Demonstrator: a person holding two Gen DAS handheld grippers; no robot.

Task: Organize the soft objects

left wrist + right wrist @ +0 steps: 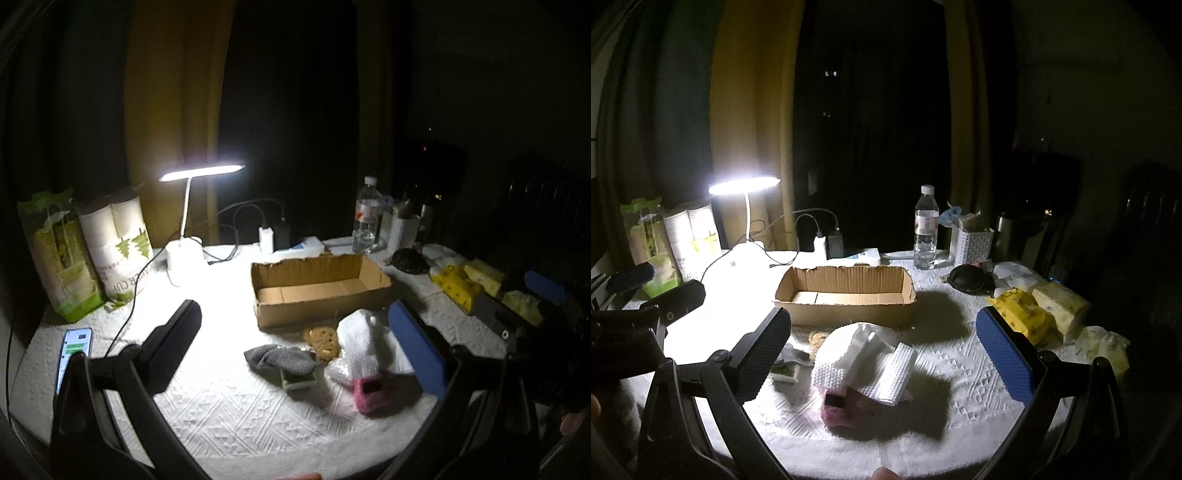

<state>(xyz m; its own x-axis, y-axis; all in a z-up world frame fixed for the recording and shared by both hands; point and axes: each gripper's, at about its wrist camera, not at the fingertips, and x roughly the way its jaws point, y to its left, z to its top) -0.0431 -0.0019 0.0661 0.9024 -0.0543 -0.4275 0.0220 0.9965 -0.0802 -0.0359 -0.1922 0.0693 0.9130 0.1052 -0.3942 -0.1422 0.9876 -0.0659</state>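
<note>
Lamp-lit white tablecloth point(960, 354), cardboard box point(846, 295) behind white cloth point(864, 354), both grippers' fingers point(177, 347) point(1004, 354) spread, empty.

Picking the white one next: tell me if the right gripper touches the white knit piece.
Apart. In the right wrist view the right gripper stands open, jaws wide of the white knit piece, with tablecloth showing between.

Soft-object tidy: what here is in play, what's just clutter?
In play: grey knitted piece, white knitted piece, pink knitted piece, tan knitted piece, open cardboard box.
Clutter: lit white desk lamp, clear water bottle, smartphone, yellow tissue packs.
</note>
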